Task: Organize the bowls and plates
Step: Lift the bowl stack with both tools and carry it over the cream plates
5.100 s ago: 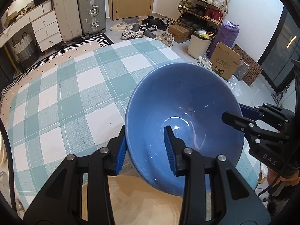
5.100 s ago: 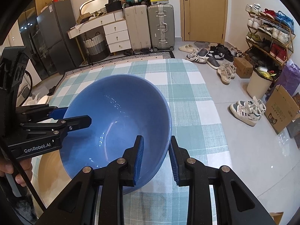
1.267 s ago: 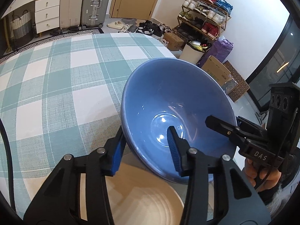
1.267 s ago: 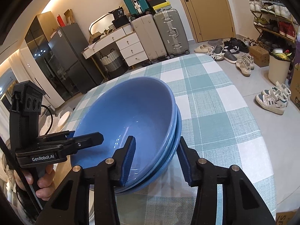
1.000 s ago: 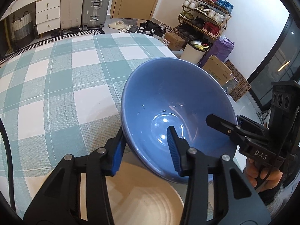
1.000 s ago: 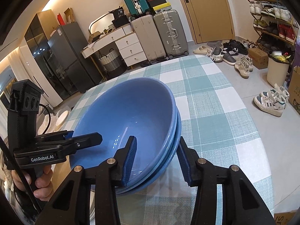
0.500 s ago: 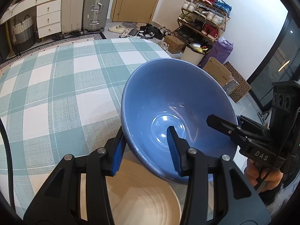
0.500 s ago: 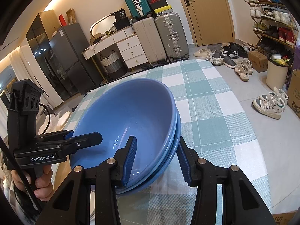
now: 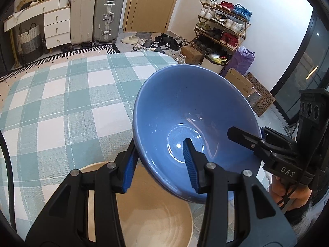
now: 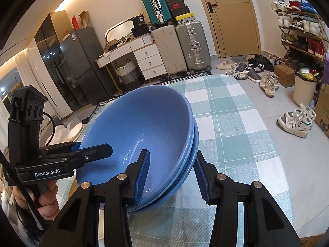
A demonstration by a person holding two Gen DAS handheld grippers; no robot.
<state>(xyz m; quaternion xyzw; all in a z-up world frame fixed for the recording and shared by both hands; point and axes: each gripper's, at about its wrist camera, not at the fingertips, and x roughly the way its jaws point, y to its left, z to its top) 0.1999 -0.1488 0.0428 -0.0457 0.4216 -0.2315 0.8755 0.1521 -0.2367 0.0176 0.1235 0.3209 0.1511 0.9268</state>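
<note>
Now your left gripper (image 9: pixel 160 164) and right gripper (image 10: pixel 170 175) tilt downward, jaws clamped on opposite rims of the stacked blue bowls (image 10: pixel 144 127); lower bowls mostly hidden.

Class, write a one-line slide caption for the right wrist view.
Both grippers, right gripper and left gripper, clamp opposite rims of stacked blue bowls above a checked tablecloth.

the blue bowls (image 10: pixel 144 123) look glazed ceramic, smooth and glossy. the beige plate (image 9: pixel 156 216) is matt with fine ridges. the checked tablecloth (image 9: pixel 61 107) is woven cloth, slightly rough.
</note>
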